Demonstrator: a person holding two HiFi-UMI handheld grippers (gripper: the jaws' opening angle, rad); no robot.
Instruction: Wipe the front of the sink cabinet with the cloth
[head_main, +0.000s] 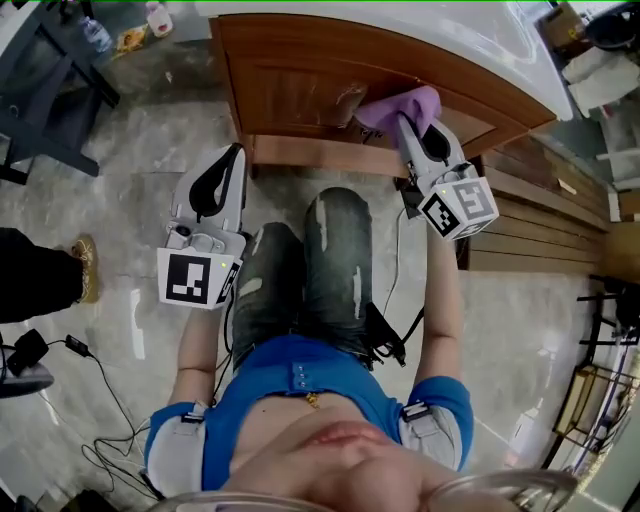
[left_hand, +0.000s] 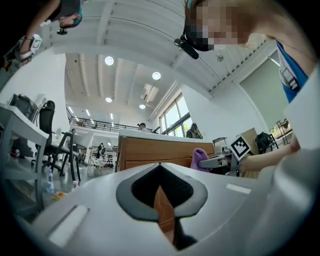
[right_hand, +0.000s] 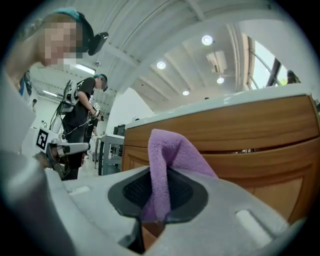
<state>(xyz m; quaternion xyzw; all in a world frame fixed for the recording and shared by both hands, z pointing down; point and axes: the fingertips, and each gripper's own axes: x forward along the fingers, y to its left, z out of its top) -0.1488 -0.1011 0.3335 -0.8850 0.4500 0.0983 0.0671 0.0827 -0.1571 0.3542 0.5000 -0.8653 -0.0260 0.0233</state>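
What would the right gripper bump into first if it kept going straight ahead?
Probably the wooden sink cabinet front, close ahead; the purple cloth pinched in the right gripper would press on it first.

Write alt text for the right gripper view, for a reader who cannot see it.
The right gripper, jaws shut on a purple cloth, holds it up close to the wooden front of the sink cabinet, under a white countertop. At far left are the left gripper and a person standing in the background.

The purple cloth (head_main: 402, 106), bunched and folded upright, is pinched in the right gripper (head_main: 408, 135) and lies against the brown wooden cabinet (head_main: 290, 85) front.
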